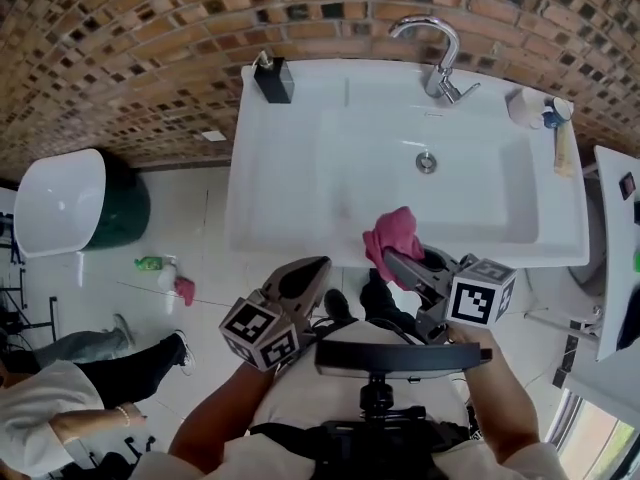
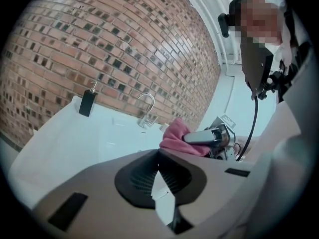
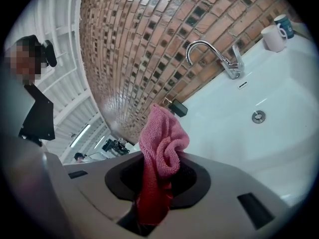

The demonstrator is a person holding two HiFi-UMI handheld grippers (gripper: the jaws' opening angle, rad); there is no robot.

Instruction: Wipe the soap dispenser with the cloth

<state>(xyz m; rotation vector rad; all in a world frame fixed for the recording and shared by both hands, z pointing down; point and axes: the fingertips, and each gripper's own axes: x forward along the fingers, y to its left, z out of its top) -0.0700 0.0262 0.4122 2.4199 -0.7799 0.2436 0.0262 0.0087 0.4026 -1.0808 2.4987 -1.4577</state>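
The black soap dispenser [image 1: 272,78] stands on the back left corner of the white sink [image 1: 250,218]; it also shows small in the left gripper view [image 2: 87,102] and the right gripper view [image 3: 178,107]. My right gripper [image 1: 397,264] is shut on a pink cloth [image 1: 392,236], which bunches up above its jaws [image 3: 160,143] over the sink's front edge. My left gripper [image 1: 312,272] hangs just in front of the sink, shut with nothing between its jaws [image 2: 158,182]. From the left gripper view the cloth [image 2: 174,138] and the right gripper show to the right. Both grippers are far from the dispenser.
A chrome faucet [image 1: 440,58] rises at the back of the basin, with a drain [image 1: 427,162] below it. Cups [image 1: 528,106] stand at the back right corner. On the floor to the left are a white bin [image 1: 60,203], a green bottle [image 1: 150,263] and a person's legs [image 1: 120,363].
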